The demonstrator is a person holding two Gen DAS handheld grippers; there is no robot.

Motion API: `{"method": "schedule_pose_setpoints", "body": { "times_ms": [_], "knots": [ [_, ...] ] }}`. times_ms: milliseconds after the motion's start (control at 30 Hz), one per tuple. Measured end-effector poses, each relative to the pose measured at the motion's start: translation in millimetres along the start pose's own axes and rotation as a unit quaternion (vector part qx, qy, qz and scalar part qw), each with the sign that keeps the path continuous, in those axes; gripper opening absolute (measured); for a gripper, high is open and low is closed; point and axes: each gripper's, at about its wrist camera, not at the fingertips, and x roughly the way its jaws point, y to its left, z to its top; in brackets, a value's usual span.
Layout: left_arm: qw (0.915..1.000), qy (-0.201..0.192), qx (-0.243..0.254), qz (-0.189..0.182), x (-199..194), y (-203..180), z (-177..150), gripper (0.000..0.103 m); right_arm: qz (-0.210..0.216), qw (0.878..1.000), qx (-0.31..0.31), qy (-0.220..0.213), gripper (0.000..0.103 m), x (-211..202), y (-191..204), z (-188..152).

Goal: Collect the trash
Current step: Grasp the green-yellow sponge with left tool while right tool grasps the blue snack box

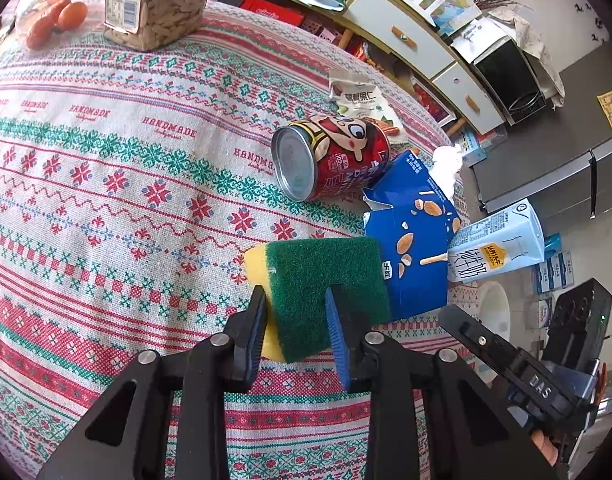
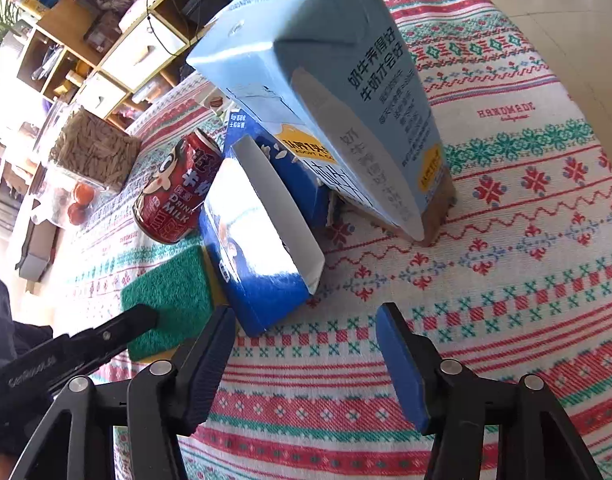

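Observation:
My left gripper [image 1: 295,308] is shut on a green and yellow sponge [image 1: 326,280], held against a flattened blue carton [image 1: 418,240]. A red milk can [image 1: 330,158] lies on its side behind it. A light blue milk carton [image 1: 498,248] leans at the table edge. A snack wrapper [image 1: 358,98] and a white tissue [image 1: 448,164] lie beyond. My right gripper [image 2: 306,324] is open and empty, just in front of the blue carton [image 2: 257,240] and the light blue carton [image 2: 346,92]. The sponge [image 2: 169,296] and the can [image 2: 173,196] show at its left.
The patterned tablecloth [image 1: 105,200] covers the table. A jar of seeds [image 1: 157,0] and a bag of oranges [image 1: 53,16] stand at the far end. Shelves and drawers [image 1: 406,36] line the wall past the table edge. A white bowl [image 1: 494,308] sits below the edge.

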Motion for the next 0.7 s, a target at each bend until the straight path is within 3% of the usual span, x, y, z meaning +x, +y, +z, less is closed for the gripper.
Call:
{"method": "schedule_pose_setpoints", "body": {
  "times_ms": [233, 267, 367, 433, 500, 700],
  "knots": [
    [0.9996, -0.014, 0.021, 0.011, -17.9, -3.0, -4.7, 0.023, -0.012, 0.999, 0.016, -0.038, 0.06, 11.5, 4.0, 6.4],
    [0.9996, -0.016, 0.02, 0.01, -19.7, -2.8, -4.7, 0.022, -0.011, 0.999, 0.017, -0.042, 0.057, 13.8, 4.5, 6.8],
    [0.9989, -0.033, 0.026, 0.021, -29.7, -2.2, -3.3, 0.021, -0.007, 0.999, 0.009, -0.039, 0.026, 20.8, 8.6, 5.2],
    [0.9979, -0.047, 0.03, 0.033, -38.7, -1.1, -3.1, 0.021, -0.009, 0.999, -0.006, -0.052, 0.017, 15.5, 16.4, 3.4],
    [0.9976, -0.054, 0.026, 0.035, -46.3, 1.9, -2.8, 0.021, -0.009, 0.998, -0.027, -0.062, 0.011, 6.4, 28.2, 2.3],
    [0.9953, -0.072, 0.041, 0.05, -59.4, -1.6, -9.0, 0.021, -0.023, 0.994, -0.086, -0.06, 0.006, -11.0, 60.0, -7.7]
  ]
}}
